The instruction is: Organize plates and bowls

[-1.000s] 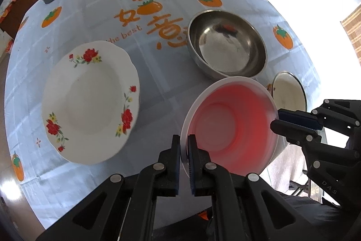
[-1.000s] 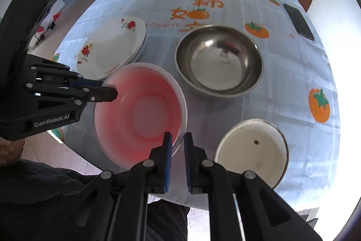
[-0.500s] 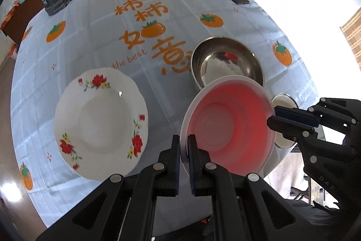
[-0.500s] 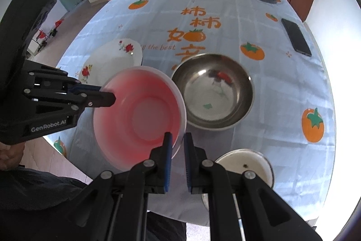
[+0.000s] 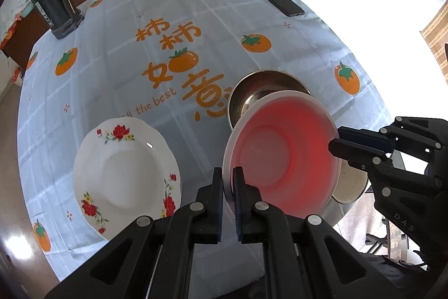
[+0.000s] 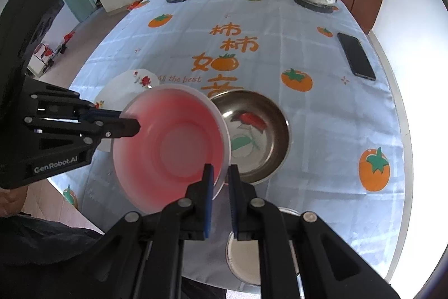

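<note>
currently: pink bowl [image 5: 282, 167] held aloft by both grippers.
left gripper [image 5: 229, 181] and right gripper [image 6: 219, 181] each clamp opposite rims; bowl hangs above the table [image 6: 308, 108], overlapping the steel bowl [image 6: 257, 136], floral plate [image 5: 123, 173] to its left.

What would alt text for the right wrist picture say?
Two handheld grippers, the right gripper and left gripper, clamp opposite rims of a pink bowl above a persimmon-print tablecloth. A steel bowl sits just beyond; a floral plate lies behind.
</note>
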`<action>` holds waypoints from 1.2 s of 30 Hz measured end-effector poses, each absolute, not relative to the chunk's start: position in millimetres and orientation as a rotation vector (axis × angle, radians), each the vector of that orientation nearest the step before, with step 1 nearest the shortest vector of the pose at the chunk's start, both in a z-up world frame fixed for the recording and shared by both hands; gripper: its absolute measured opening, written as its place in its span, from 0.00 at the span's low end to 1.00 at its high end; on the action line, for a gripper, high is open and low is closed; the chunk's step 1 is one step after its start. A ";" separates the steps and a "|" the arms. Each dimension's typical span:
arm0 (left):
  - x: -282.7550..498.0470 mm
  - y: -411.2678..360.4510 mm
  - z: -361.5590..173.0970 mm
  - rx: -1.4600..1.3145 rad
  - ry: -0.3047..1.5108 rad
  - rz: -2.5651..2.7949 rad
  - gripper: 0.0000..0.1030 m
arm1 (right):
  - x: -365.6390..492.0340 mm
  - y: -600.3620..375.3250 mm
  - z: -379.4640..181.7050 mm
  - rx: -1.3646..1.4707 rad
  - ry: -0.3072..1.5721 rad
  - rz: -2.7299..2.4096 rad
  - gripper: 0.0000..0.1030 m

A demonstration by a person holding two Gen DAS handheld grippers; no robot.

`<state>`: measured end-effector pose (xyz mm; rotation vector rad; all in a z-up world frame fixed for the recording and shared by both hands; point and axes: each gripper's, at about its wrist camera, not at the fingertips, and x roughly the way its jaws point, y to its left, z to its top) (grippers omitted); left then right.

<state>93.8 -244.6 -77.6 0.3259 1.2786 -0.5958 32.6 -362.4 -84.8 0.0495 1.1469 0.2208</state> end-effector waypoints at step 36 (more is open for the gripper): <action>132.8 -297.4 -84.2 0.330 1.306 -0.594 0.08 | 76.6 -409.1 -94.6 0.016 1.163 0.155 0.10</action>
